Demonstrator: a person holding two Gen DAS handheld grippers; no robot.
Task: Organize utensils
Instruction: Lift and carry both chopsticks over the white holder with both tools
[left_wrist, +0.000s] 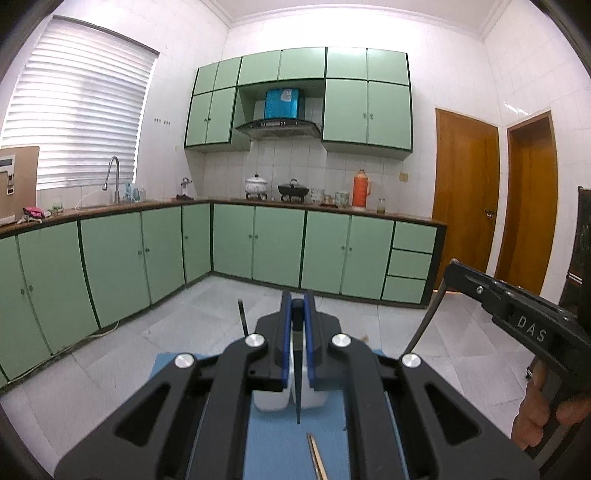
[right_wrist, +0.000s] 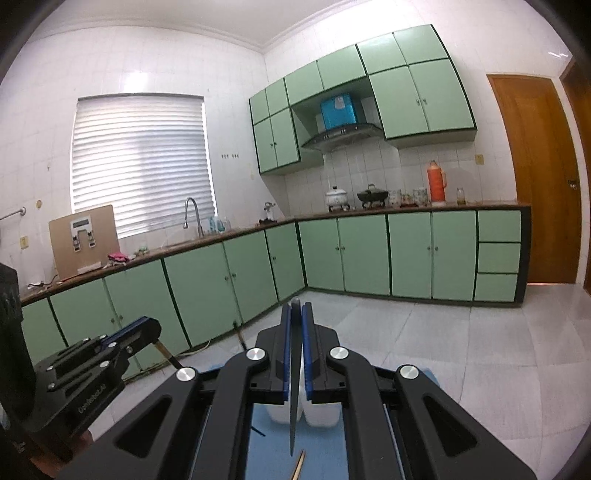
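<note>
My left gripper (left_wrist: 297, 306) is shut on a dark utensil (left_wrist: 297, 391) that hangs down between its blue pads toward a white divided holder (left_wrist: 269, 400) on a blue mat (left_wrist: 280, 443). My right gripper (right_wrist: 295, 308) is shut on another dark, flat utensil (right_wrist: 294, 398) that hangs blade-down over the same white holder (right_wrist: 321, 415). Wooden chopsticks (left_wrist: 317, 458) lie on the mat near its front edge; they also show in the right wrist view (right_wrist: 298, 463). The right gripper also shows in the left wrist view (left_wrist: 452, 266), holding a thin dark handle (left_wrist: 424, 325). The left gripper shows at the lower left of the right wrist view (right_wrist: 147, 328).
A thin dark stick (left_wrist: 242, 317) stands up left of the holder. Beyond the mat are the tiled floor (left_wrist: 443, 350), green base cabinets (left_wrist: 277, 247) with a counter carrying pots and an orange flask (left_wrist: 361, 188), and wooden doors (left_wrist: 465, 199) at right.
</note>
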